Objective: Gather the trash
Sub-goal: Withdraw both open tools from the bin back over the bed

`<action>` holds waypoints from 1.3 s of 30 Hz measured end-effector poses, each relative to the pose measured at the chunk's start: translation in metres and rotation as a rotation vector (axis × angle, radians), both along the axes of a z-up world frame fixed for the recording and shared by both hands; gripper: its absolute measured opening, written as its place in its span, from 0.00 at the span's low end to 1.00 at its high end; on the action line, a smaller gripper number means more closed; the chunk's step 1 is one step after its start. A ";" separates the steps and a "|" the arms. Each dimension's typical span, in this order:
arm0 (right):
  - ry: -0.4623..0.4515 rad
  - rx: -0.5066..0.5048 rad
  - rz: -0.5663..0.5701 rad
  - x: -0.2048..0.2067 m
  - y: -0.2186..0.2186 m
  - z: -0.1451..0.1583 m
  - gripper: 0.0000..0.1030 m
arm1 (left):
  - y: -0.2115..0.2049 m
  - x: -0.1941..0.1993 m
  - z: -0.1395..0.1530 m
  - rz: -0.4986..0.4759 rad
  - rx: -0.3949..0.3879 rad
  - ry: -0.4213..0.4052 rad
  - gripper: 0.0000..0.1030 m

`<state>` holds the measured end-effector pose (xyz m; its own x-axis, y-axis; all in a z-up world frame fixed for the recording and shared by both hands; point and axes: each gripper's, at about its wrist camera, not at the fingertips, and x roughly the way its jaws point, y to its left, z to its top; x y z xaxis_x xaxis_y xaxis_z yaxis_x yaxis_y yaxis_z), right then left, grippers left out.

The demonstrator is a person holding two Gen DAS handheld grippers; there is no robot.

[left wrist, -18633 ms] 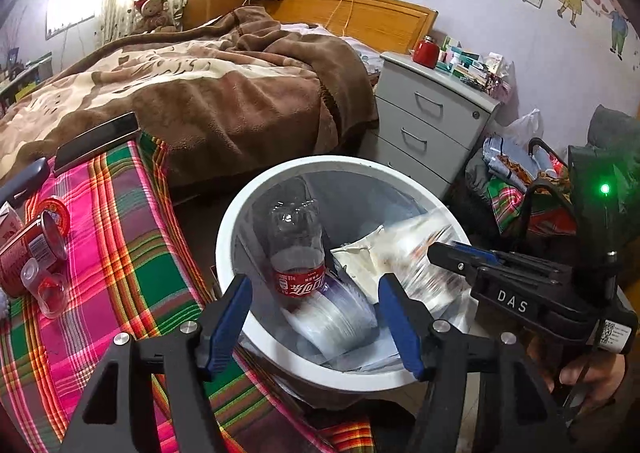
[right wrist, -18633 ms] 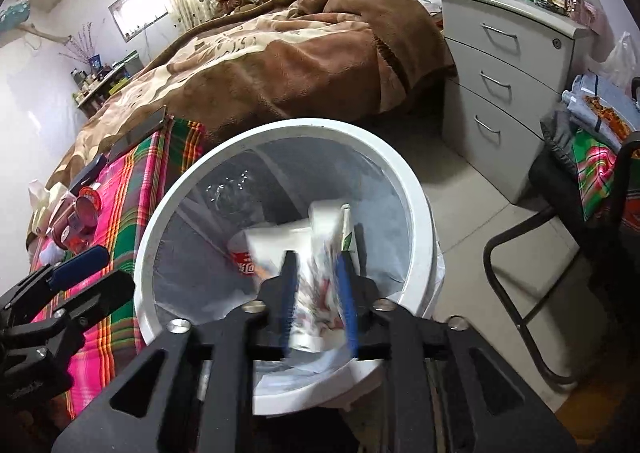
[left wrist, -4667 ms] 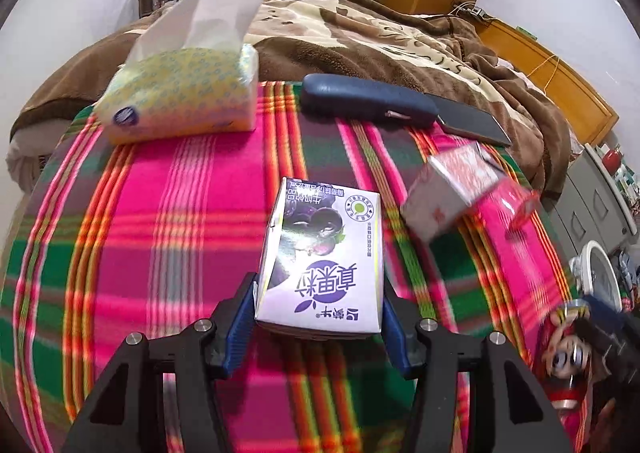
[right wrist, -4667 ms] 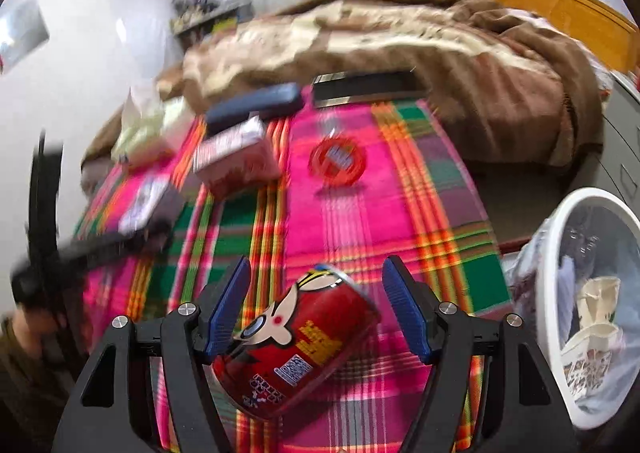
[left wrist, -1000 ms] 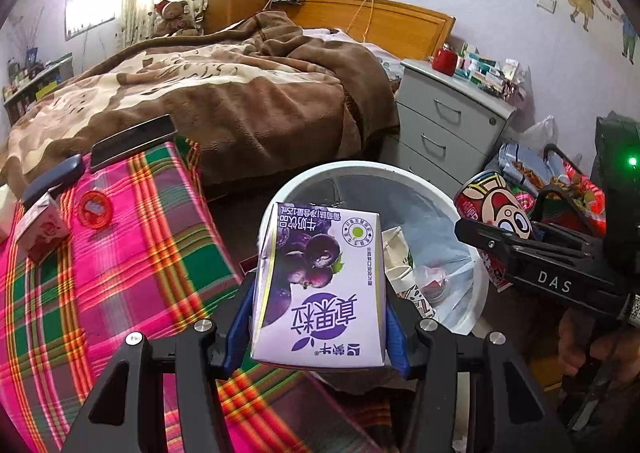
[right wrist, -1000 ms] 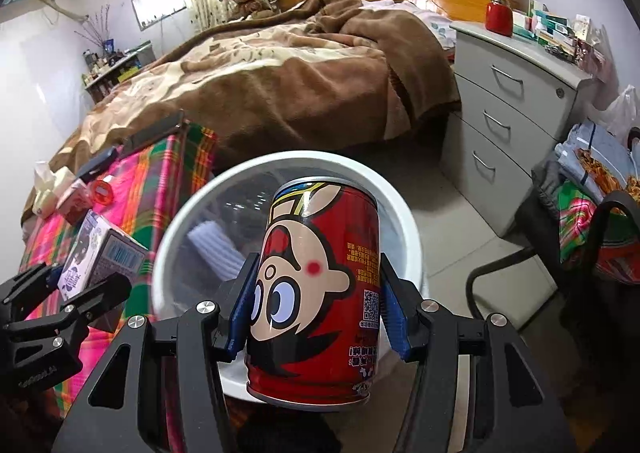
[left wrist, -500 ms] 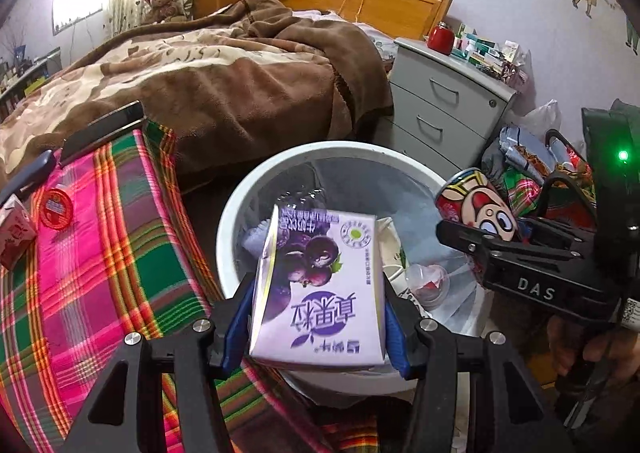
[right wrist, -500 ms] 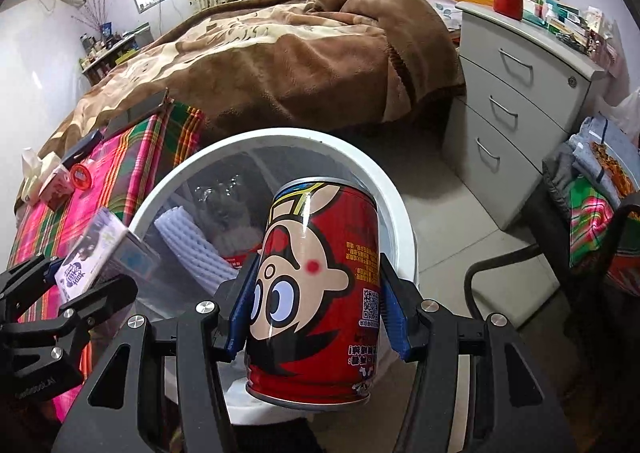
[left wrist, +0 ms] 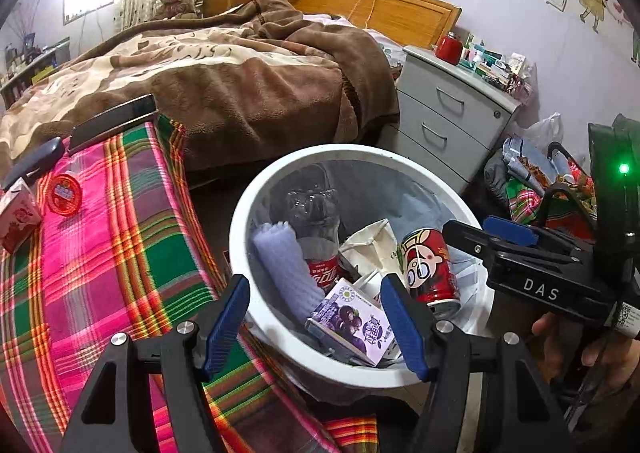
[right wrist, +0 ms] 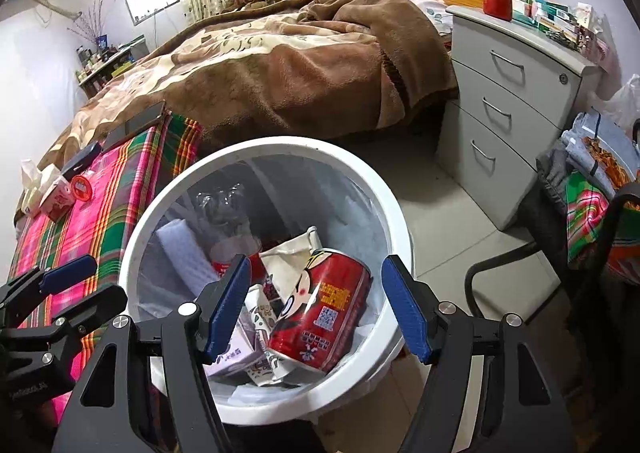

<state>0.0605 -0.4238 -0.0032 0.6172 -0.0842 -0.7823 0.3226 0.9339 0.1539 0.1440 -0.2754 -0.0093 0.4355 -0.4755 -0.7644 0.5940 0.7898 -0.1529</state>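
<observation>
1. The red can (right wrist: pixel 320 309) lies tilted on the heap inside the white bin (right wrist: pixel 394 213), leaning against a crumpled cream paper bag (right wrist: pixel 290 253). Just beside it the purple drink carton (left wrist: pixel 352 321) lies on its side near the bin's near wall. Both are already in the trash.
2. Under and around them sit a clear cola bottle (left wrist: pixel 316 229) and a pale foam sleeve (left wrist: pixel 280 261), so the bin looks well filled.
3. The right gripper (right wrist: pixel 316 309) hangs over the bin with its jaws opening. The can shows between them in the right wrist view but lies below, touched by neither pad, so it is released.
4. The left gripper (left wrist: pixel 316 325) likewise has its jaws opening. The carton appears in the gap yet rests down in the bin, free of the pads.
5. Left to collect, as I judge it: on the plaid-covered table (left wrist: pixel 120 253) beside the bin a small pink carton (left wrist: pixel 16 215) and a red round lid (left wrist: pixel 64 193) look like trash. The dark case (left wrist: pixel 34 161) and the flat black slab (left wrist: pixel 114 121) at the table's far edge probably stay.
6. The task seems mostly done, with perhaps one more trip to the table.
</observation>
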 end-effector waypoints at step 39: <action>-0.095 -0.026 0.209 0.029 0.124 0.024 0.67 | 0.160 0.003 0.033 0.258 -0.011 -0.100 0.66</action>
